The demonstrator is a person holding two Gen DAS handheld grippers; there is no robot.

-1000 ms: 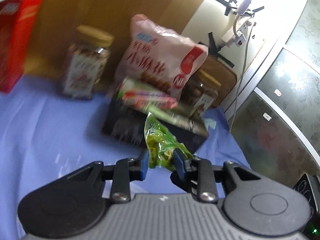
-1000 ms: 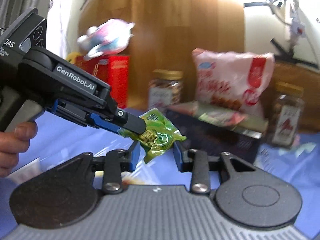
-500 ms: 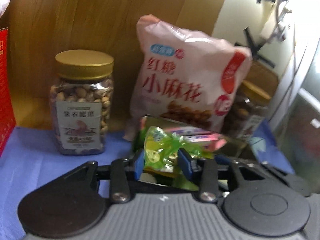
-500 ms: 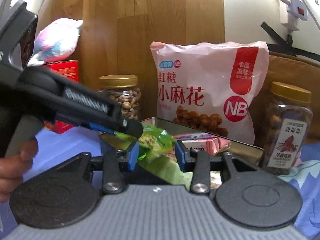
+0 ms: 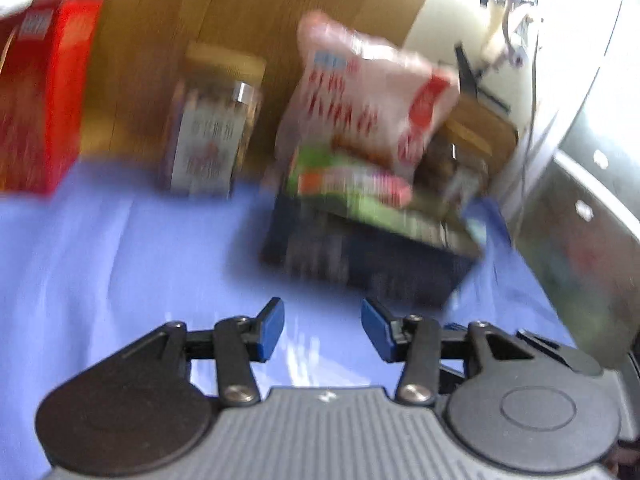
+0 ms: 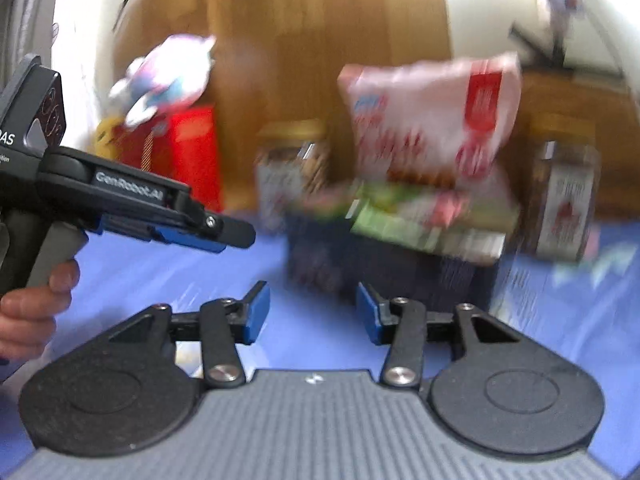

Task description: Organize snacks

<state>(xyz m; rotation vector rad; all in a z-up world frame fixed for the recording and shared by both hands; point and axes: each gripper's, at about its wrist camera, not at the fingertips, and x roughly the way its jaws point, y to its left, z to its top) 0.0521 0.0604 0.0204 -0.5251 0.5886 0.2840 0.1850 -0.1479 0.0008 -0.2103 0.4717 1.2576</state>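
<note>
- Left wrist view was smeared by motion blur; the left gripper (image 5: 322, 327) hung over a blue cloth (image 5: 120, 248) with its jaws wide apart and nothing between them.
- At 1 o'clock from those jaws sat a dark box (image 5: 368, 260) on the cloth, with green and pink snack packets (image 5: 352, 188) piled in its top.
- Behind the box, at 12 o'clock, a pink snack bag (image 5: 368, 92) stood leaning against a wooden panel (image 5: 248, 4).
- A gold-lidded jar (image 5: 212, 124) stood at 11 o'clock and a red carton (image 5: 40, 112) at 10 o'clock, both at the cloth's far edge.
- At 2 o'clock ran a pale wall with a cable (image 5: 534, 80), and beside it a dark glossy panel (image 5: 592, 208).
- Right wrist view showed the right gripper (image 6: 312, 311) likewise spread wide and empty above the cloth.
- A second jar (image 6: 564, 192) stood at 2 o'clock, just beside the box.
- A hand (image 6: 32, 312) at 9 o'clock held the left gripper's handle.
- A pink and white plush toy (image 6: 168, 72) lay on top of the red carton.
</note>
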